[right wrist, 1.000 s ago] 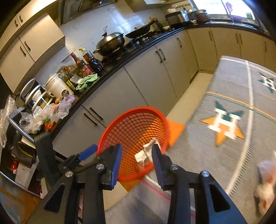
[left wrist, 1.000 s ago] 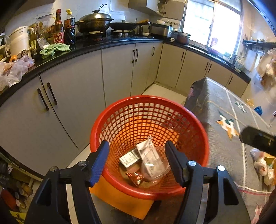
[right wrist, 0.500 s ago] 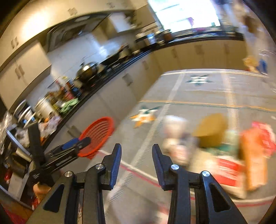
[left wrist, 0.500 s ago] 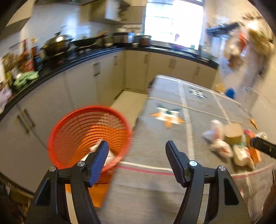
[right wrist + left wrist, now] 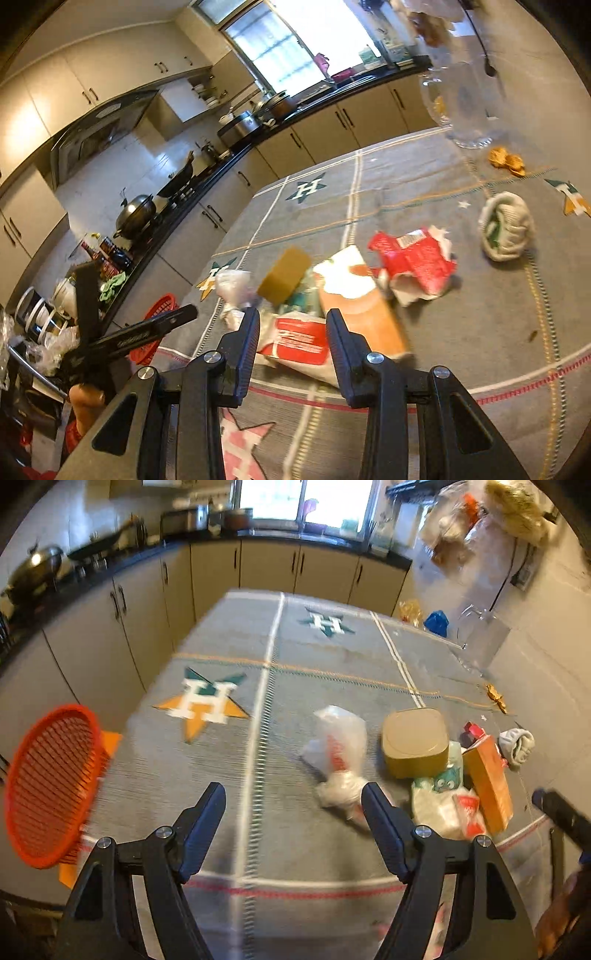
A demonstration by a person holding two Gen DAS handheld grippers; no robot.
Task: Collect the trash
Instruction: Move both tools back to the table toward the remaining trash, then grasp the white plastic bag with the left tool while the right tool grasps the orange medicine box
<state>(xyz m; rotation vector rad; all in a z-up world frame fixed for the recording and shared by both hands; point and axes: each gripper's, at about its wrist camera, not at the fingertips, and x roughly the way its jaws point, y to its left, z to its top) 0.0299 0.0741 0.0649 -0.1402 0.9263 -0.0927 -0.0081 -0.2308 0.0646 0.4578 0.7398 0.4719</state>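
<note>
Red mesh basket [image 5: 51, 786] sits off the table's edge at 9 o'clock, left gripper [image 5: 293, 801] just widened with nothing in it, trash pile [image 5: 436, 771] at 3 o'clock blocked by a tan box [image 5: 413, 742], right gripper [image 5: 291, 328] part-open, empty, over a red packet [image 5: 299, 338].

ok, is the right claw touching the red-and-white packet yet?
Apart. In the right wrist view the right claw hangs open above the red-and-white packet; neither finger meets it, and nothing is held.

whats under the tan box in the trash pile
The tan box rests partly on a green wrapper and the tablecloth. Anything further beneath it is covered.
</note>
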